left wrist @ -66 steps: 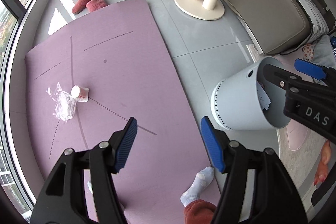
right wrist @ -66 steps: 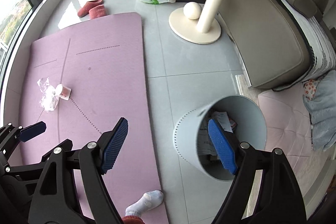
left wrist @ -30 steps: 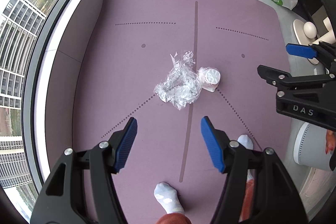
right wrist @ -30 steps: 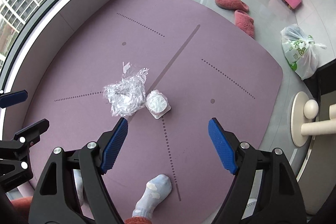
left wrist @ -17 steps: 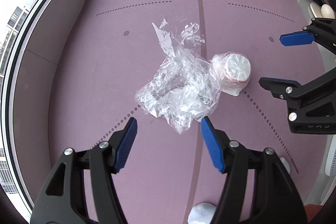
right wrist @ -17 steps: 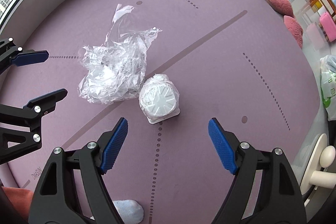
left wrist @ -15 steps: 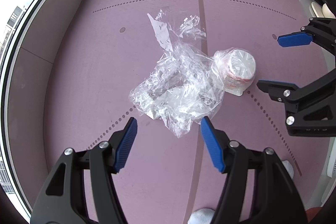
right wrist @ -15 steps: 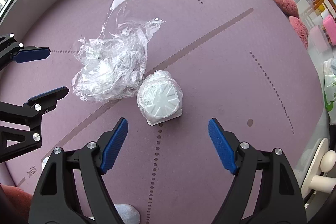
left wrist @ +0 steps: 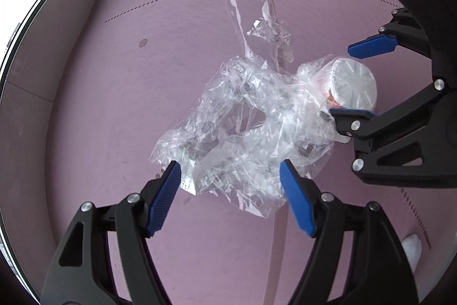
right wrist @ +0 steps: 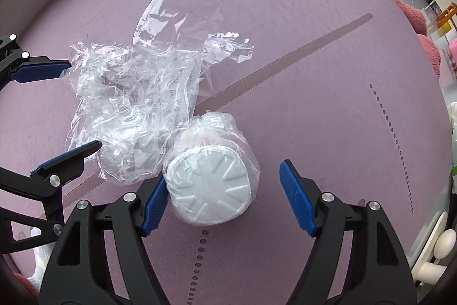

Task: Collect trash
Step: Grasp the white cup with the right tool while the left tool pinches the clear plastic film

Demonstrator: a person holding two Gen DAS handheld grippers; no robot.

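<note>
The purple mat (left wrist: 114, 82) lies under both tools. On it, the crumpled clear plastic wrap (left wrist: 245, 133) sits between and just ahead of the left gripper (left wrist: 230, 179). Its jaws have just been opening and stand apart, gripping nothing, with film edges at both pads. The wrap looks light, soft and slippery; take it at the densest bunched middle, not a loose flap. The small wrapped white cup (right wrist: 211, 185) stands between the fingers of the right gripper (right wrist: 220, 186). Its jaws have just been closing; the left pad is at the cup wall, the right pad clear. The cup probably crushes easily; grip its side wall lightly.
</note>
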